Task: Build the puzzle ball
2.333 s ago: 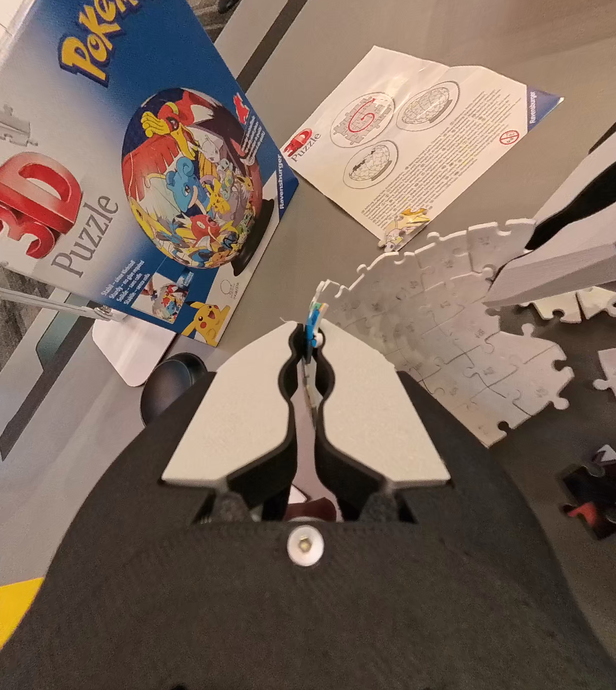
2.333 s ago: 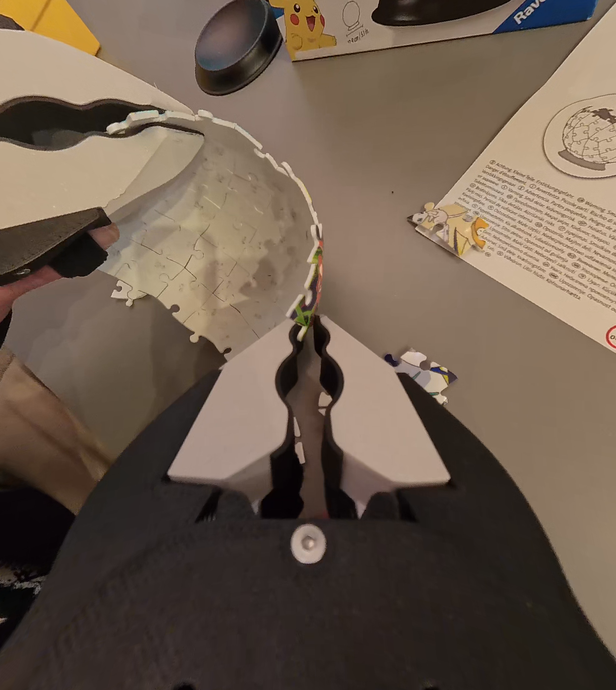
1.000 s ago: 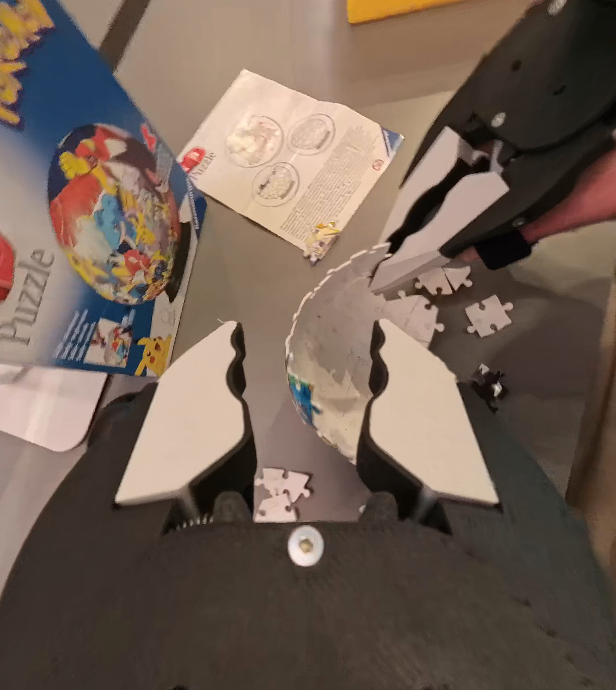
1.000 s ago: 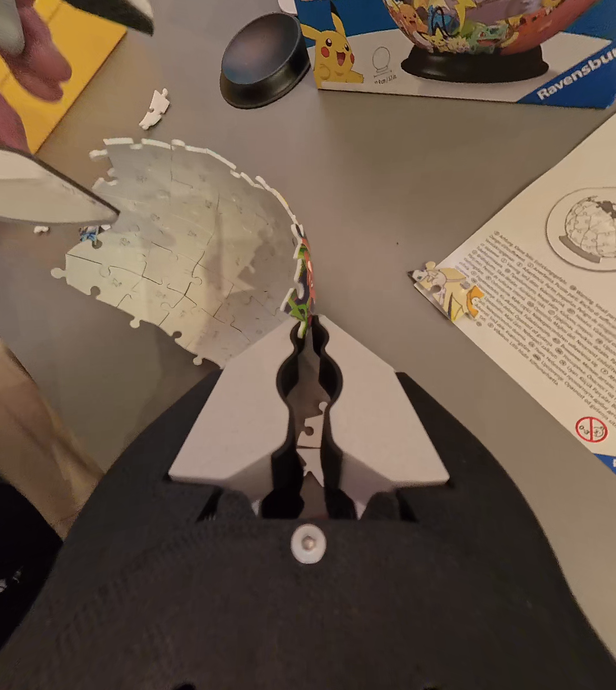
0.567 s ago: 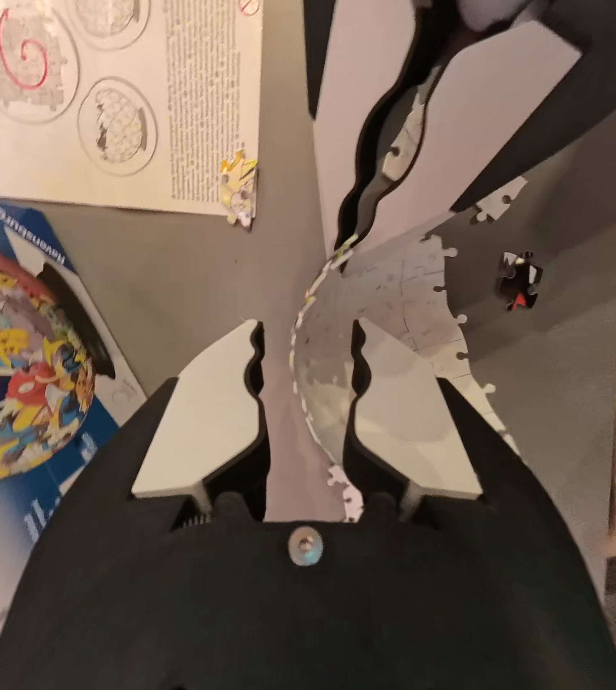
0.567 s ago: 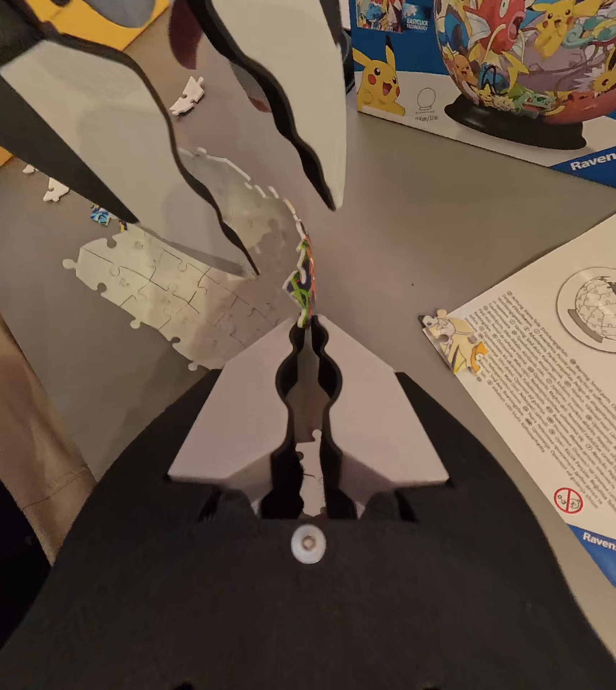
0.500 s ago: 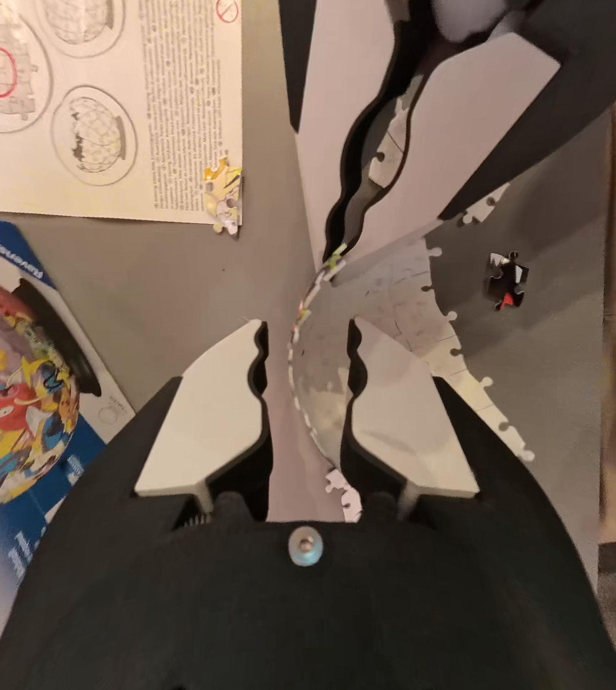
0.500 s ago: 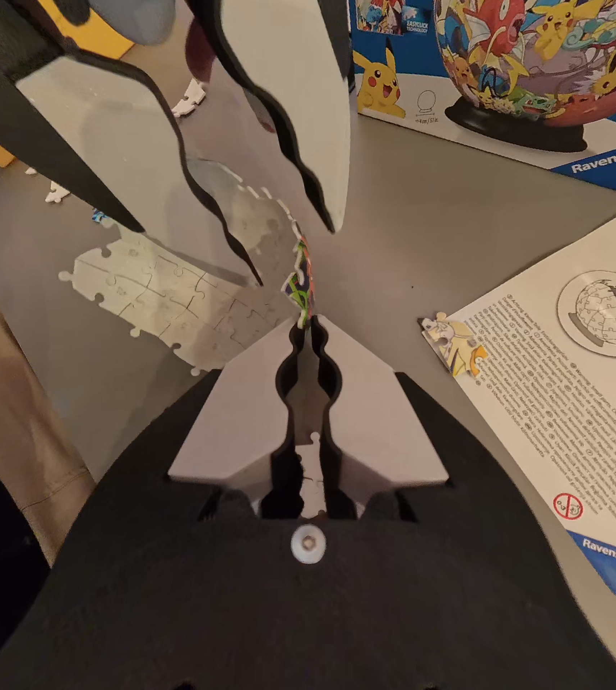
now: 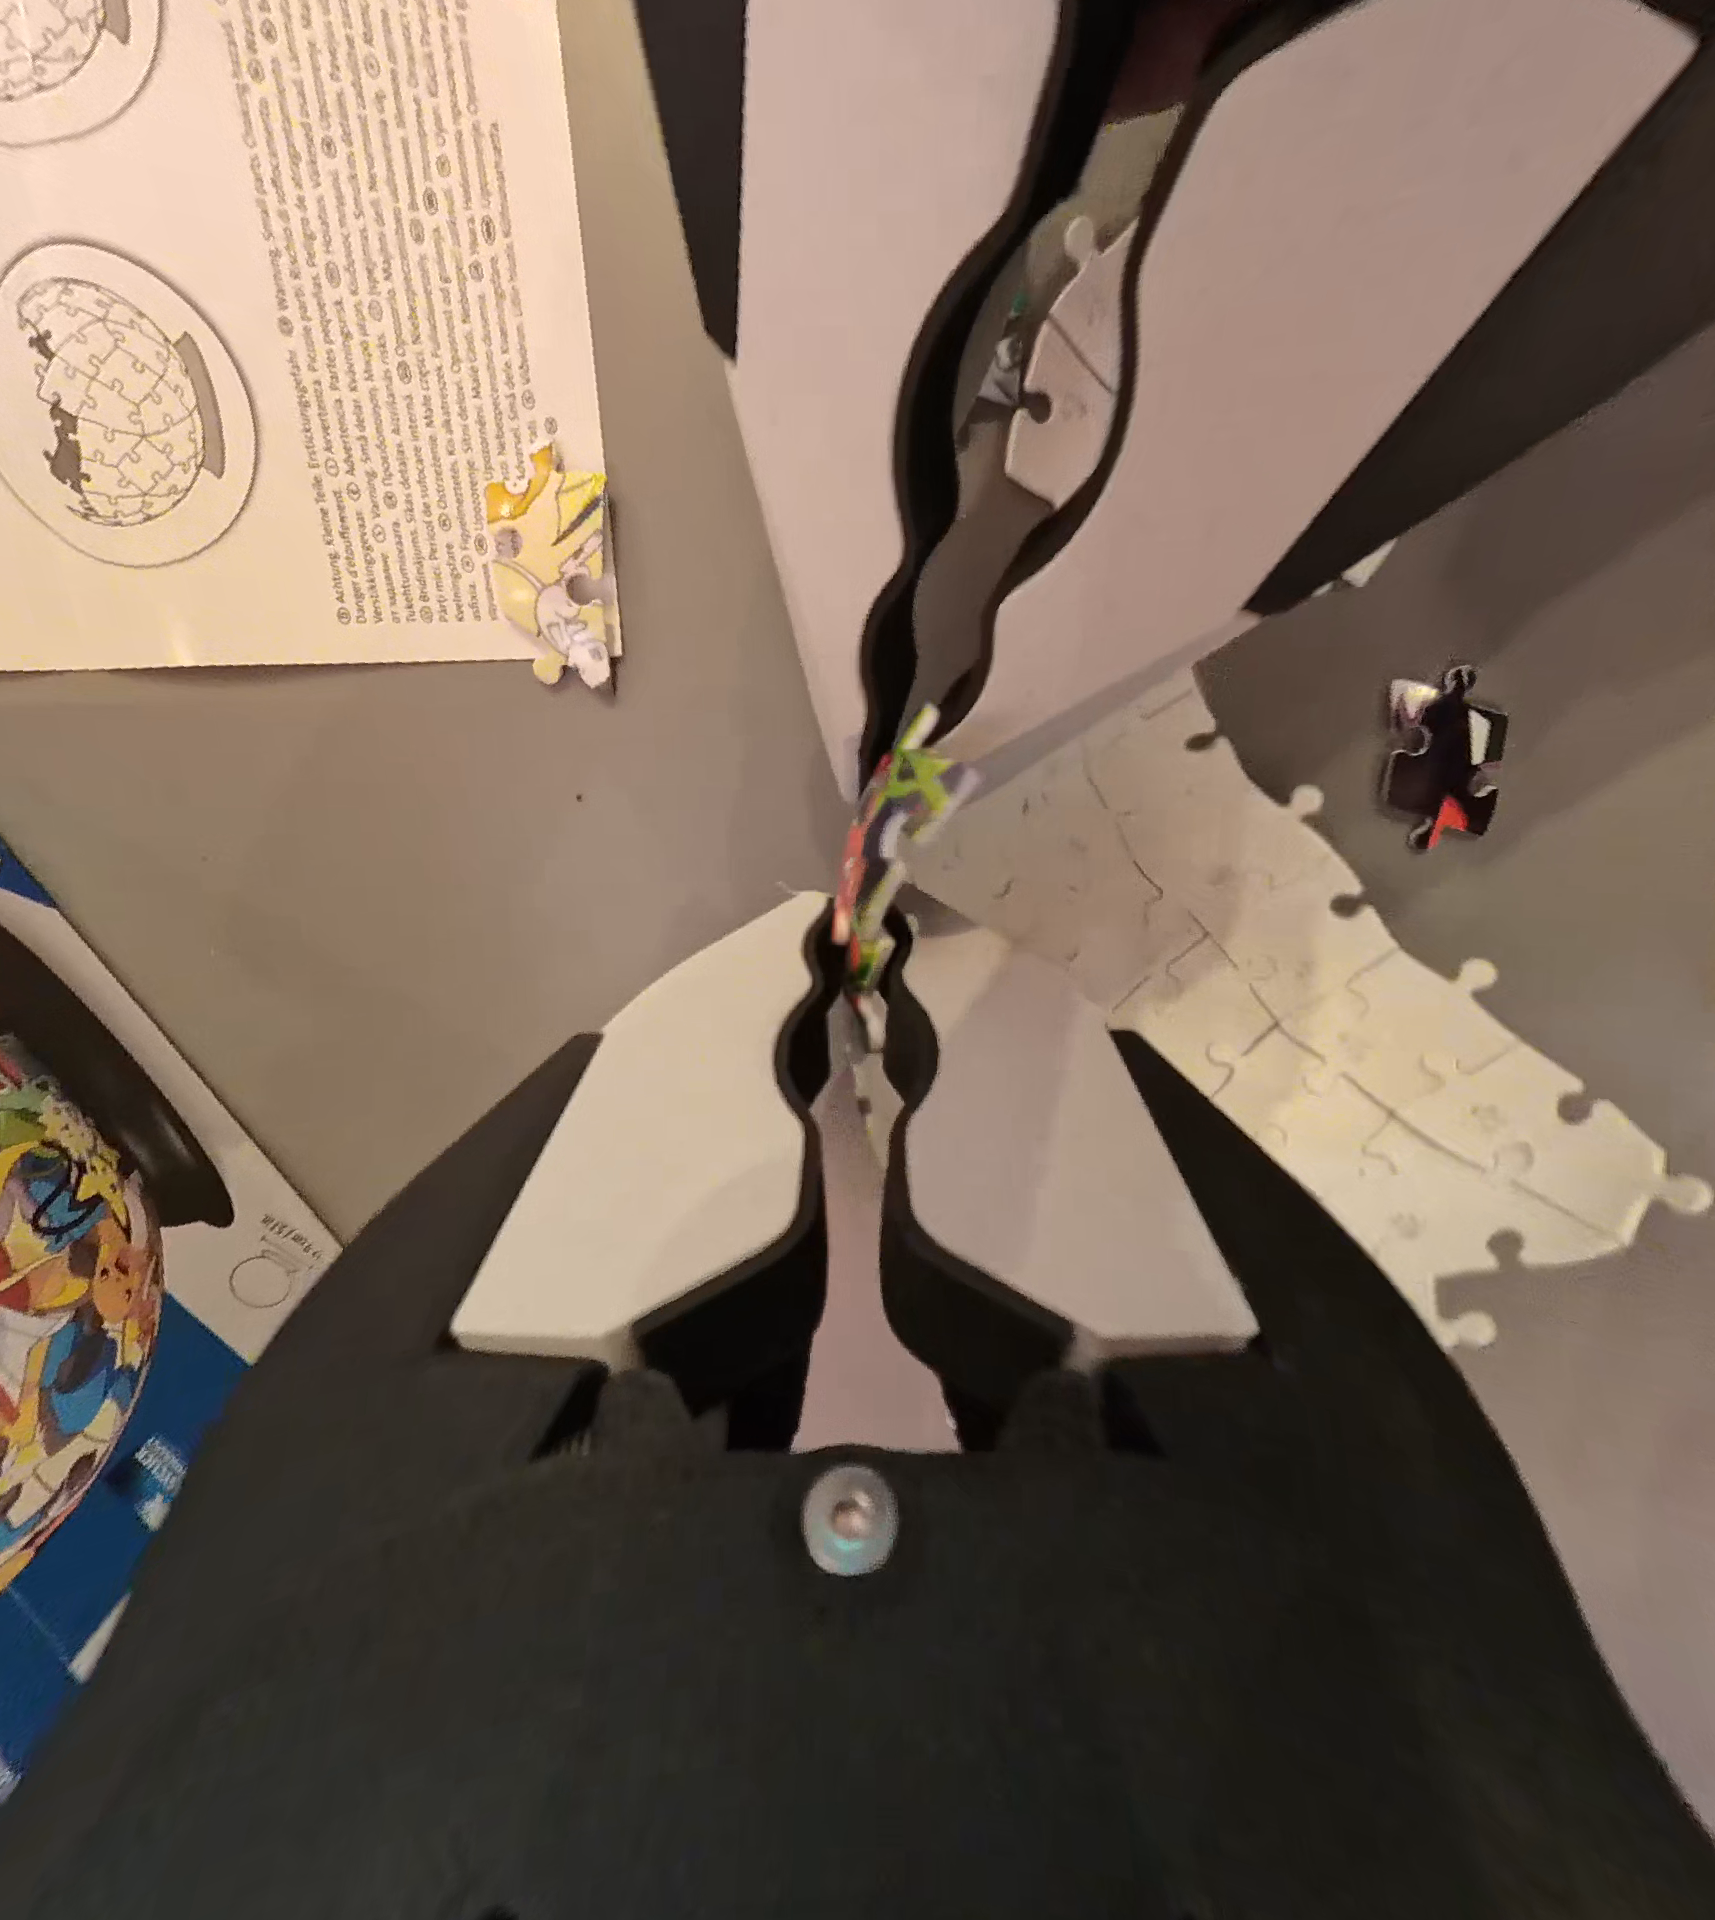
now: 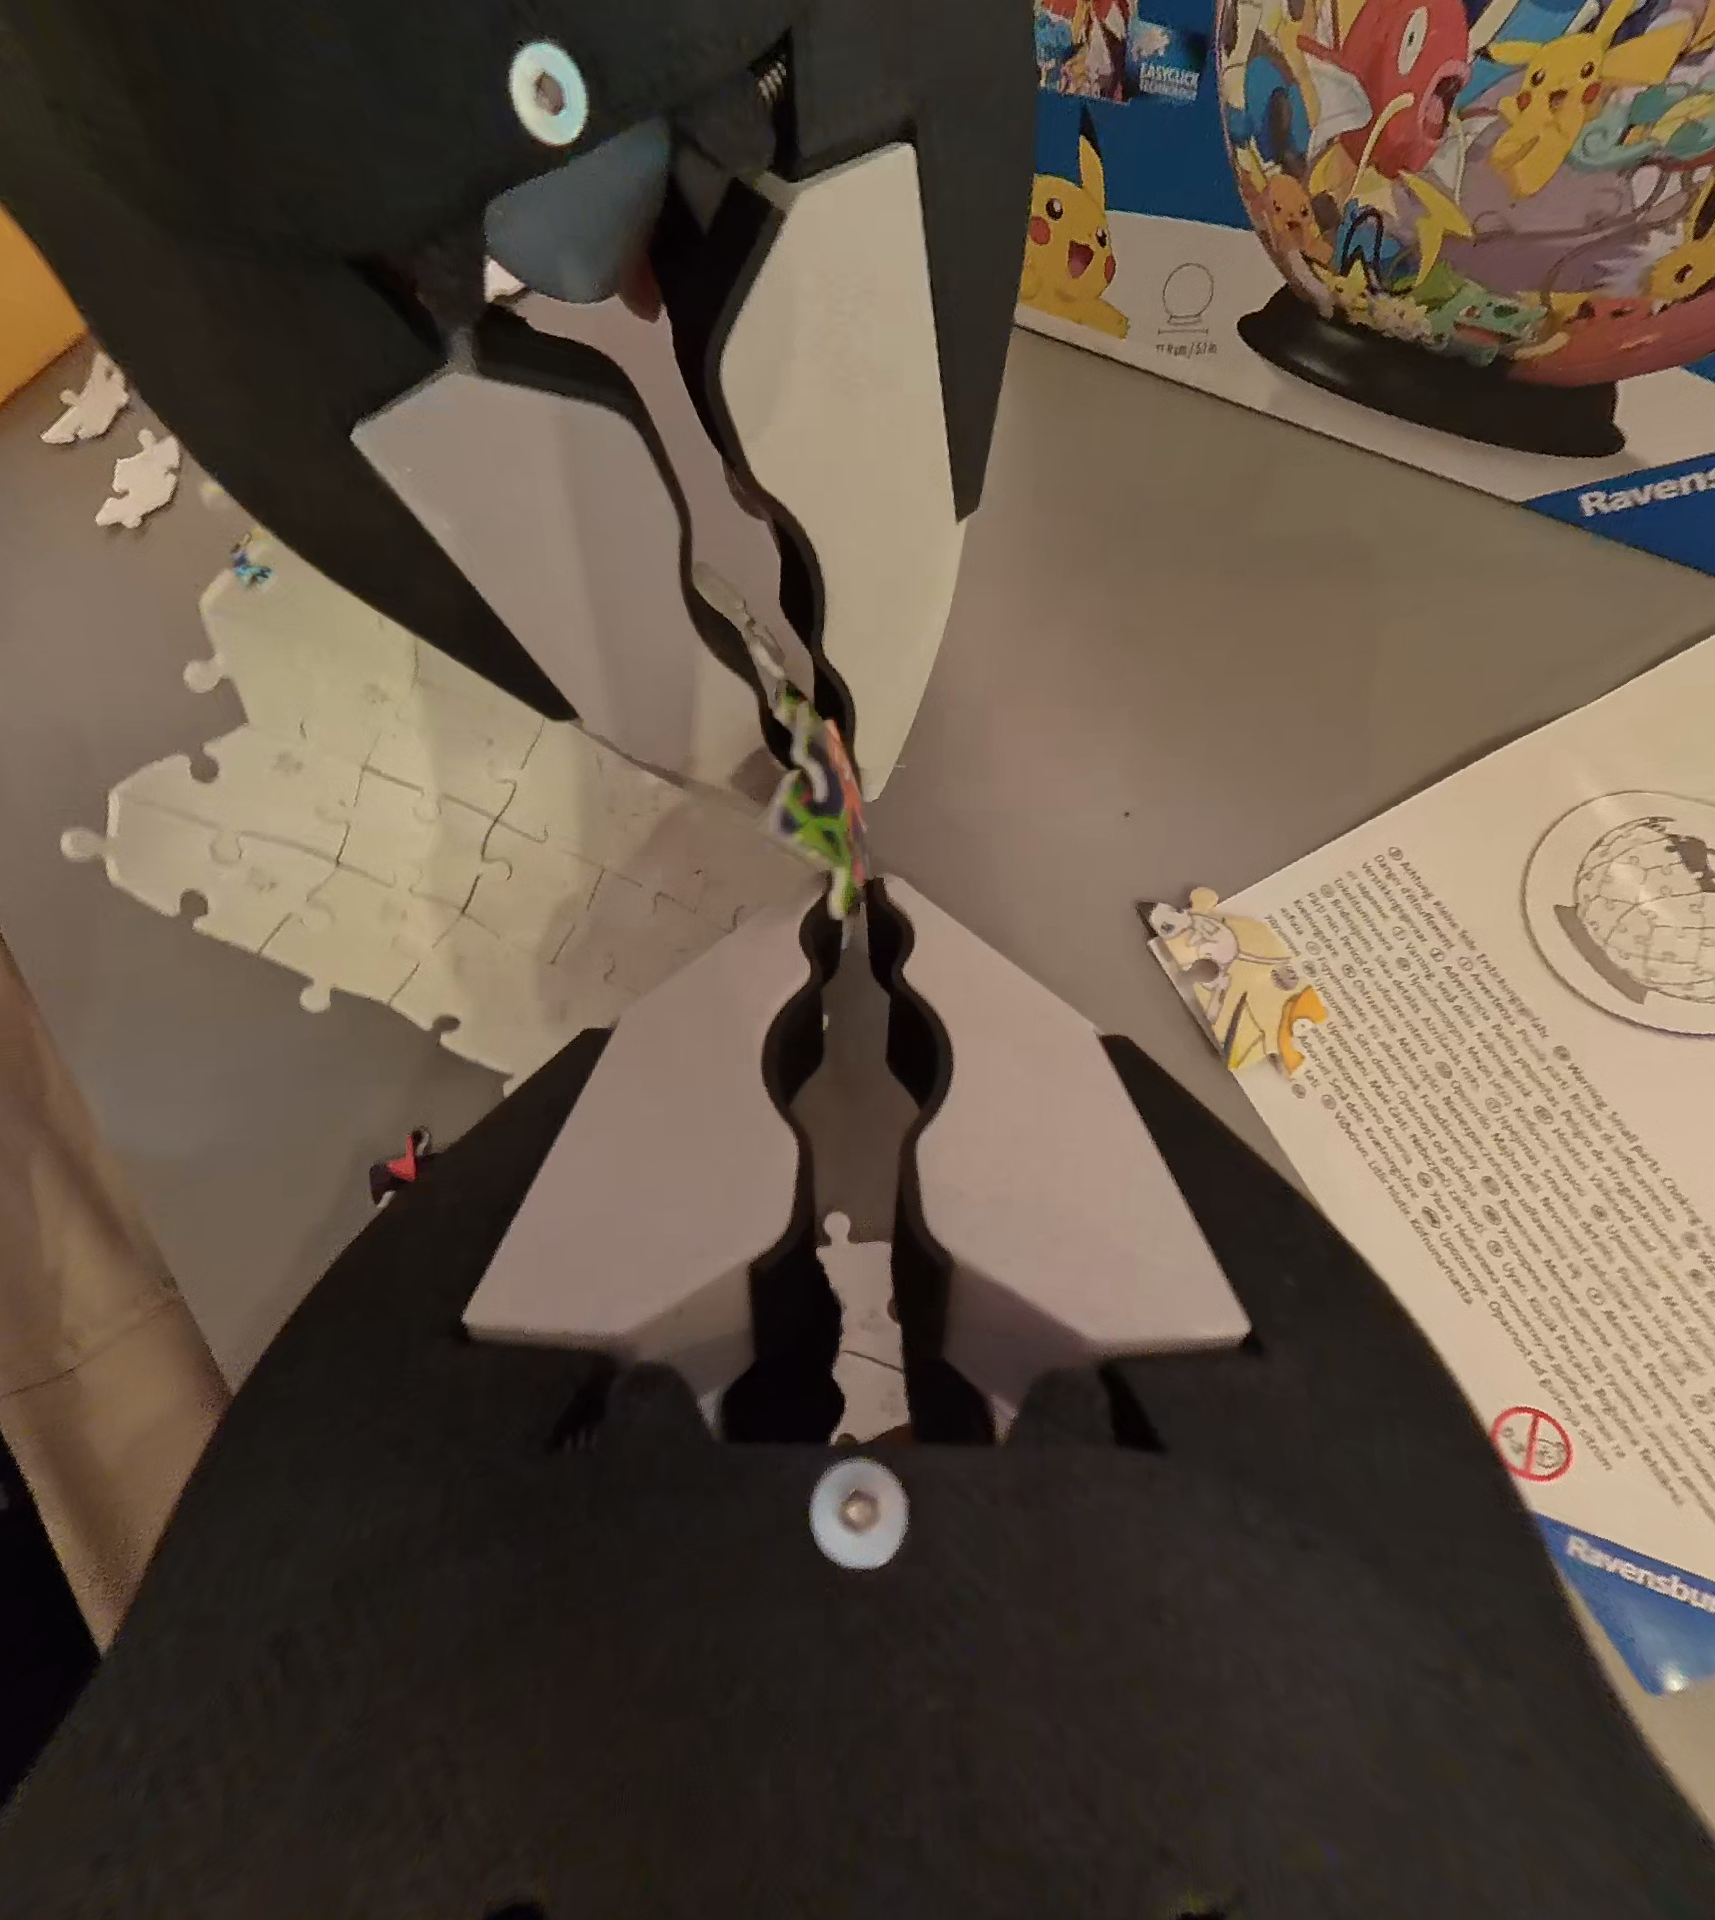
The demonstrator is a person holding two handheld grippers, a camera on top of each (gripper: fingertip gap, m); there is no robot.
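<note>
The partly built puzzle ball is a curved shell of joined pieces [image 9: 1196, 935], white on its inner side and printed in colour along its rim; it also shows in the right wrist view [image 10: 365, 821]. My left gripper [image 9: 858, 930] is shut on the coloured rim. My right gripper [image 10: 848, 899] is shut on the same rim from the opposite side. The two sets of tips nearly meet, with the right gripper [image 9: 900, 743] coming in from the top of the left wrist view and the left gripper [image 10: 801, 717] from the top of the right wrist view.
A yellow loose piece [image 9: 557, 561] lies on the corner of the instruction sheet [image 9: 209, 312]. A black and red piece [image 9: 1445, 769] lies right of the shell. The blue puzzle box [image 10: 1455, 208] is at the back, and white loose pieces [image 10: 126, 447] lie far left on the grey table. My left and right fingertips are right by each other. About 8 cm separates my right fingertips from the yellow loose piece [image 9: 557, 561].
My left gripper, open astride the shell's rim half a second ago, has closed on it. My right gripper has kept its hold on the rim throughout.
</note>
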